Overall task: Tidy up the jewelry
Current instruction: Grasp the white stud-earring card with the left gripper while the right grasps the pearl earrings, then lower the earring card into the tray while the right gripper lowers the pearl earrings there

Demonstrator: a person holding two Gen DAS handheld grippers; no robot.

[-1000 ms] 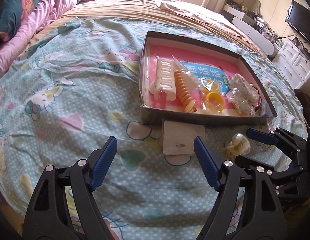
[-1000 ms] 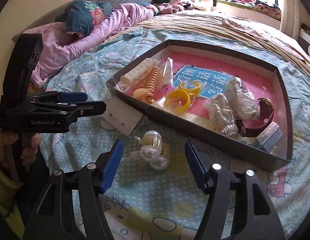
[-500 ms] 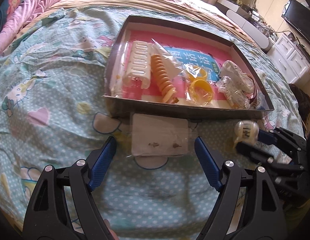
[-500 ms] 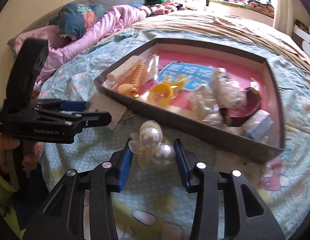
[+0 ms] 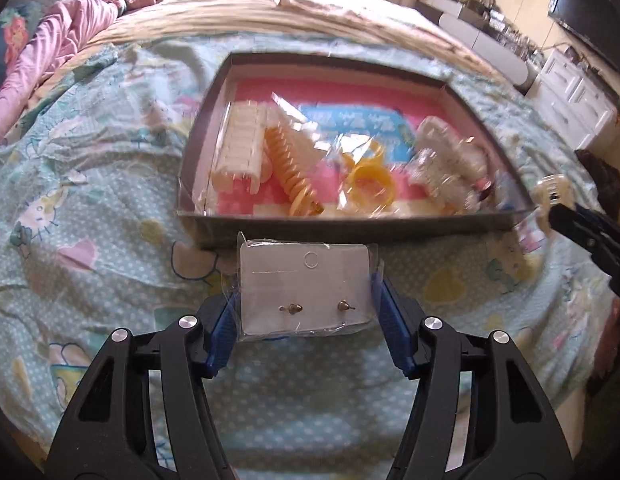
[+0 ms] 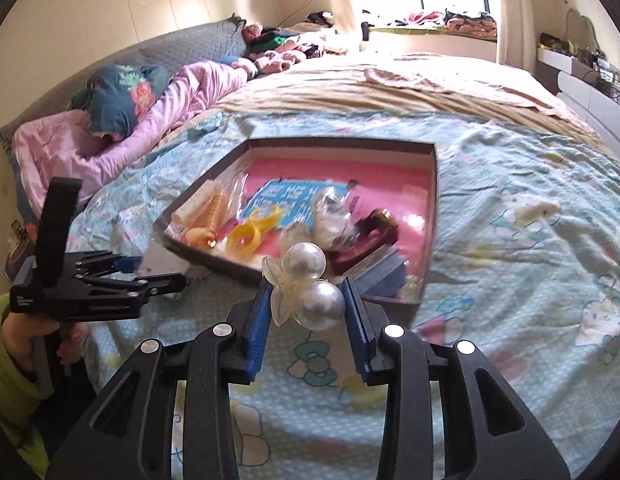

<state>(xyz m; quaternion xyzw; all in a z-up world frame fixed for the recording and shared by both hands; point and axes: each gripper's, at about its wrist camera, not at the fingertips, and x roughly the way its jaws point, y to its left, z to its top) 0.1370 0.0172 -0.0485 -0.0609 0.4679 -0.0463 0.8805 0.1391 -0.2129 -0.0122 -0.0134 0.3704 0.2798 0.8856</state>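
A white earring card [image 5: 302, 276] in a clear sleeve lies on the bedspread just in front of the dark box [image 5: 349, 228]. My left gripper [image 5: 304, 300] is closing on it, and its blue pads touch the sleeve's two side edges. My right gripper [image 6: 306, 292] is shut on a clear hair clip with two big pearls [image 6: 306, 262] and holds it above the bed at the box's near wall [image 6: 434, 208]. The box holds a white claw clip [image 5: 240, 148], an orange spiral clip [image 5: 292, 168], a yellow ring [image 5: 369, 184] and clear packets [image 5: 445, 164].
A brown bangle [image 6: 369, 232] lies in the box's near corner. Pink quilt [image 6: 182, 96] and a floral pillow [image 6: 122, 96] lie along the bed's left side. A white dresser [image 5: 569, 96] stands beyond the bed. A hand in a green sleeve [image 6: 14, 344] holds the left gripper.
The left gripper moved forward and its jaws closed onto the earring card. The right gripper shut on the pearl clip, lifted it off the bedspread and carried it towards the box.
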